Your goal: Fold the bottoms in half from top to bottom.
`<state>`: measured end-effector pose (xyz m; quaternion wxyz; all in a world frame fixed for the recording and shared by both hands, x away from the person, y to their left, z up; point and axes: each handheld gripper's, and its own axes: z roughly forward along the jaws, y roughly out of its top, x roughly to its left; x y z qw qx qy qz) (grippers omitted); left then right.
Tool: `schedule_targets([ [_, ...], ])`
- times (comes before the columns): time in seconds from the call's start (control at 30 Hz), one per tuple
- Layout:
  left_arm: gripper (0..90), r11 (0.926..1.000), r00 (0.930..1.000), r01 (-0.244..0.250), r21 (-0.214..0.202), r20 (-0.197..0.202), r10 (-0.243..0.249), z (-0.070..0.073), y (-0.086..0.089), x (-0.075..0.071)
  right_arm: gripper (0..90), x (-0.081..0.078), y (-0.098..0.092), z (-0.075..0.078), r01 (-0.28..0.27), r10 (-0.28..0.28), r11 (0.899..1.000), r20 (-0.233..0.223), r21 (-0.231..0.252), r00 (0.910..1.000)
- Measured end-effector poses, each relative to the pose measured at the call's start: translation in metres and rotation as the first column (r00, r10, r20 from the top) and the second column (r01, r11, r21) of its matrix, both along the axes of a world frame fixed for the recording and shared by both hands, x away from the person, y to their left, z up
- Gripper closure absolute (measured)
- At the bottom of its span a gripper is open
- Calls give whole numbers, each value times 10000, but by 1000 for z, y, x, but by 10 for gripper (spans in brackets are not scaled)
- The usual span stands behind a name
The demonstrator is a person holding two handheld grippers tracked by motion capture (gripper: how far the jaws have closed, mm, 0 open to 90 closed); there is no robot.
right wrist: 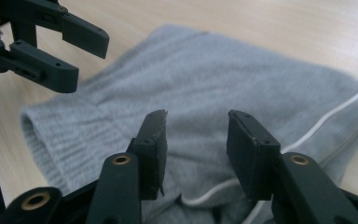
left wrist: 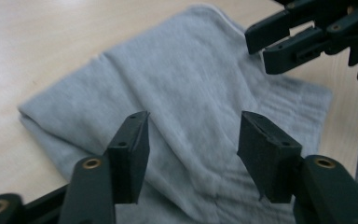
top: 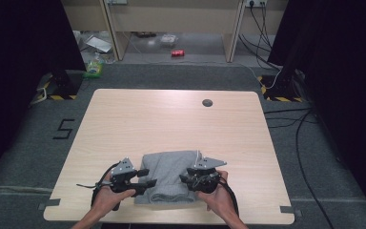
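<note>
— Why's that grey garment sitting so close to the near edge of the table?

— Within easy reach of both hands, I'd say. It's folded into a compact bundle, ribbed hem towards the person, so it looks like folding work.

— And the grippers?

— One on each side of the garment. The left gripper hangs just over the cloth, jaws parted, nothing pinched. The right gripper is the same: jaws apart above the fabric, near the white cord, holding nothing.
</note>
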<state>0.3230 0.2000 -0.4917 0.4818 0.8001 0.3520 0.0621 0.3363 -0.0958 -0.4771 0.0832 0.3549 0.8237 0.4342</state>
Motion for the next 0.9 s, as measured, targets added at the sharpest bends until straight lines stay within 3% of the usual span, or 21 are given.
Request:
schedule_targets([
  [0.23, 382, 9973, 9995, 307, 672, 20, -309, -13, -6, -14, 512, -18, 1, -16, -126, 116, 9953, -108, -962, 9999],
  [0.43, 379, 9939, 9986, 340, 1053, 356, -379, -11, -9, -17, 459, -22, -1, -20, -16, 9, 9947, -61, -1032, 10000],
  [0.53, 356, 9980, 9997, 126, 617, 189, -138, -4, -6, -9, 404, -17, -2, -10, 24, -30, 9976, -86, -689, 10000],
  [0.63, 344, 9985, 9991, -322, 434, 278, 310, 4, 1, 5, 383, -5, -4, 5, 181, -169, 9990, 299, -404, 9994],
  [0.77, 322, 9951, 9961, -870, 463, 178, 863, 8, 10, 29, 363, 16, -7, 18, 522, -503, 9980, 503, -369, 9975],
  [0.9, 316, 9890, 9900, -1406, 453, -55, 1410, 6, 18, 51, 334, 39, -12, 20, 827, -802, 9954, 513, -488, 9955],
])
